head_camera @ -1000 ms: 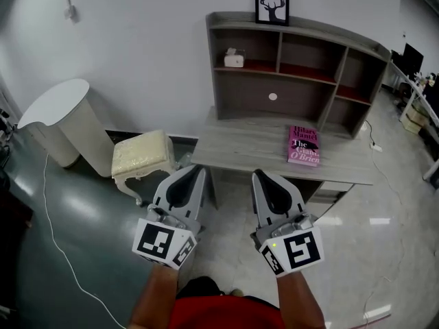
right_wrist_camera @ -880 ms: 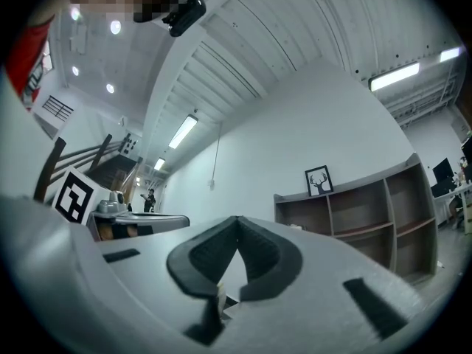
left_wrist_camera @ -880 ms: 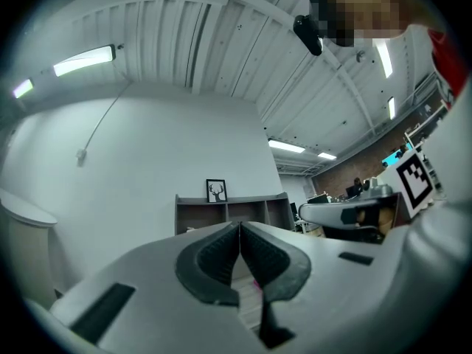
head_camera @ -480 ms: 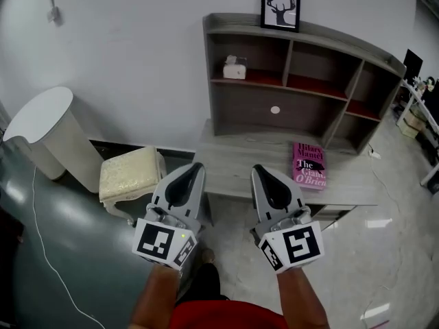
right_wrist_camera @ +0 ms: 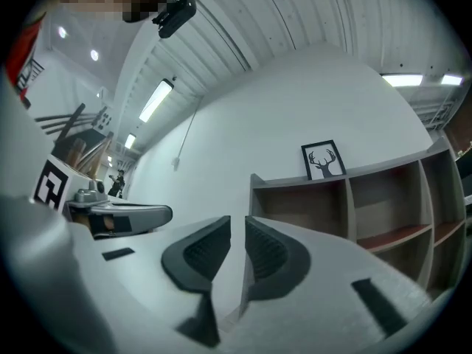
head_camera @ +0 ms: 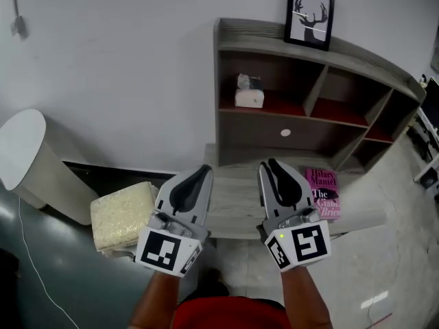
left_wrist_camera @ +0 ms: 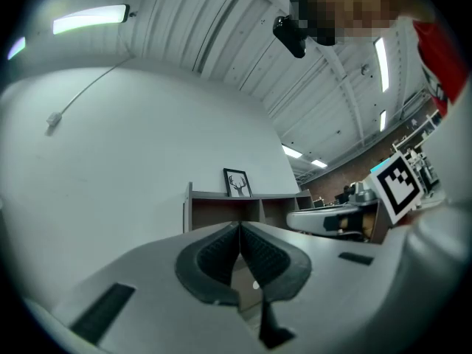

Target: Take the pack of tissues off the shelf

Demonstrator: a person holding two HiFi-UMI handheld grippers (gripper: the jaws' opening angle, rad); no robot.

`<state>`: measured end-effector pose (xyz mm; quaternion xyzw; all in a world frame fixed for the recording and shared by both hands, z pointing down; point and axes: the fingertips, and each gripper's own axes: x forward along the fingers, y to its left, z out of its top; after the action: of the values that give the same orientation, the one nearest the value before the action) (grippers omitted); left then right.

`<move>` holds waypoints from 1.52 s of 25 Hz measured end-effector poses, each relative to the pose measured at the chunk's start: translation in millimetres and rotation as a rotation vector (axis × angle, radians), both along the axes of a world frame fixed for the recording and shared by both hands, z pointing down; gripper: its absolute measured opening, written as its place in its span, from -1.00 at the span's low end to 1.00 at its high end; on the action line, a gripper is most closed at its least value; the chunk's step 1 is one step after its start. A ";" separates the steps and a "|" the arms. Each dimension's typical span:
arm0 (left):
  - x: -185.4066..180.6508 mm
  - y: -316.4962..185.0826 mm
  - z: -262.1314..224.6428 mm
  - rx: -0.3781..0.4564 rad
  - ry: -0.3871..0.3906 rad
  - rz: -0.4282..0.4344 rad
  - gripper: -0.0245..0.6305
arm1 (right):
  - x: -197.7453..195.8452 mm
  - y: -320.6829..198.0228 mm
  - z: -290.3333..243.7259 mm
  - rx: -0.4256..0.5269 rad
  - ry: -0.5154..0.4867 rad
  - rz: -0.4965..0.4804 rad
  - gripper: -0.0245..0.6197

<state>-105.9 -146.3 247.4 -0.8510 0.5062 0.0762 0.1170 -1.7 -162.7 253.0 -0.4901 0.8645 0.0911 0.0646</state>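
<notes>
Head view puts the pack of tissues (head_camera: 248,98) in the upper-left compartment of the shelf (head_camera: 260,31). Short of it, the left gripper (head_camera: 203,171) is closed and empty; the right gripper (head_camera: 269,164) has empty jaws that are opening, likely readying the grasp.

I am holding the left gripper (head_camera: 203,171) low in front of me, its jaws pressing together with nothing between them. Just beside it, I am holding the right gripper (head_camera: 269,164) level with it, pointing forward too. Its jaws are opening to a narrow, empty gap.
</notes>
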 end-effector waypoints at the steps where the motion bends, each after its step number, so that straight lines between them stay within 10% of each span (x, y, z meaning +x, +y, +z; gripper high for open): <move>1: -5.2 -12.1 0.9 -0.004 0.005 0.011 -0.89 | -4.4 -12.4 -0.5 -0.004 0.002 0.016 -0.70; 11: -30.2 -92.4 14.0 -0.048 0.042 0.052 -0.89 | -25.1 -127.8 9.5 -0.110 0.003 0.161 0.14; 20: -37.5 -152.7 19.3 -0.062 0.020 0.002 -0.89 | -18.9 -232.8 38.4 -0.231 0.028 0.251 0.51; 38: -47.6 -209.0 36.3 -0.096 0.028 -0.018 -0.89 | -23.6 -326.2 87.2 -0.443 0.179 0.353 0.54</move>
<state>-153.4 -355.3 283.8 -0.8498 0.5187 0.0626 0.0694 -25.3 -489.0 340.2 -0.6252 0.7669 -0.0473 -0.1371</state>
